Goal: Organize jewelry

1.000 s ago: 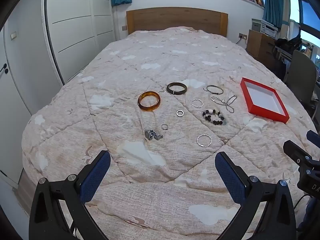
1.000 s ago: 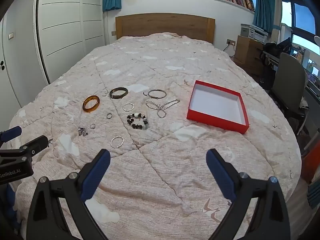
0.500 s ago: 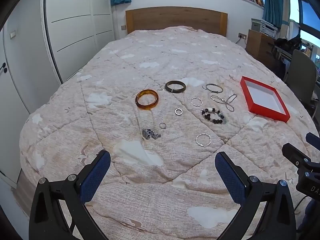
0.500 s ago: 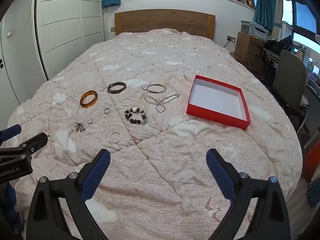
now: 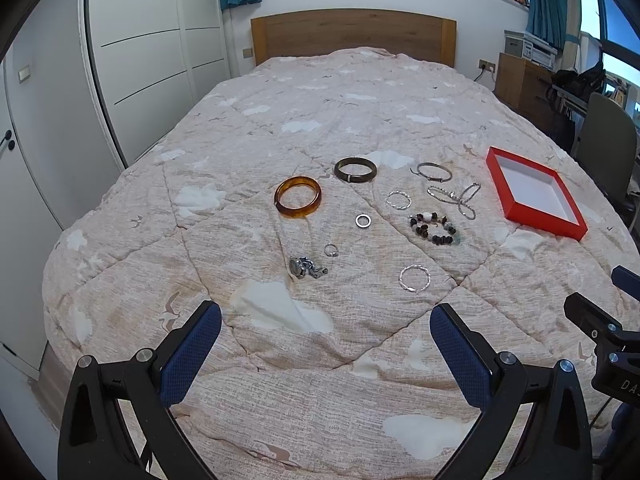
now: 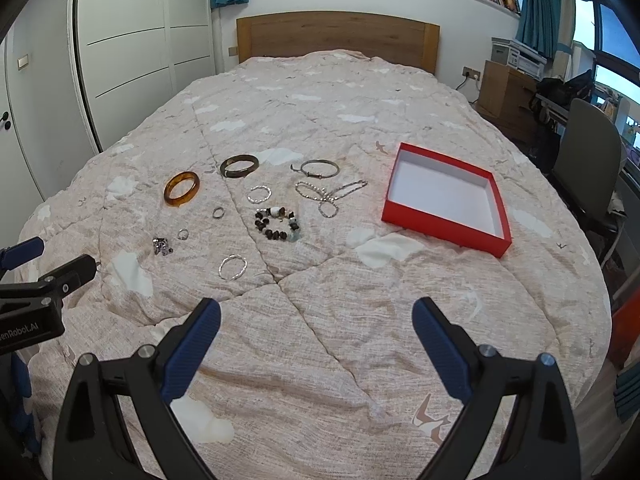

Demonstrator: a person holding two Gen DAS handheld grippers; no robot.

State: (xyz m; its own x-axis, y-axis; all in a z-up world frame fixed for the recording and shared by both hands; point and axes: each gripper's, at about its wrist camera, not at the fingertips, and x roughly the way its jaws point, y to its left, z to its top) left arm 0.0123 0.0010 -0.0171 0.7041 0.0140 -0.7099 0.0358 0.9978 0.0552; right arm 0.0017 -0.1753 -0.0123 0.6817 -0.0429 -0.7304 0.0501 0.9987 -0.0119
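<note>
- The left gripper (image 5: 326, 350) is seen nearest, over the near part of the quilt (image 5: 320, 400); its jaws are spread wide and nothing is held between the blue pads (image 5: 190, 354).
- The right gripper (image 6: 316, 340) is likewise held above the near quilt, to the right of the left one, with jaws wide apart and empty.
- Just beyond the left gripper, a twisted silver ring bangle (image 5: 415, 278) is laid flat on the quilt.
- To its left, a small silver charm cluster (image 5: 307, 268) is found, with a tiny ring (image 5: 331, 249) just beside it on the far right.
- Further on, a plain silver ring (image 5: 363, 221) is placed near the middle, and a beaded bracelet (image 5: 434, 229) of dark and pale beads is set to its right.
- Beyond these, an amber bangle (image 5: 298, 202) is seen on the left, a second twisted silver hoop (image 5: 398, 200) in the middle, and a looped silver chain (image 5: 456, 198) on the right.
- Farthest of the jewelry, a dark bangle (image 5: 355, 169) and a thin silver cuff (image 5: 434, 172) are laid side by side, apart from each other.
- A red box (image 6: 504, 240) with a white inside is placed open on the right, well apart from the jewelry; nothing is seen in it.
- A wooden headboard (image 6: 336, 36) is seen at the far end.
</note>
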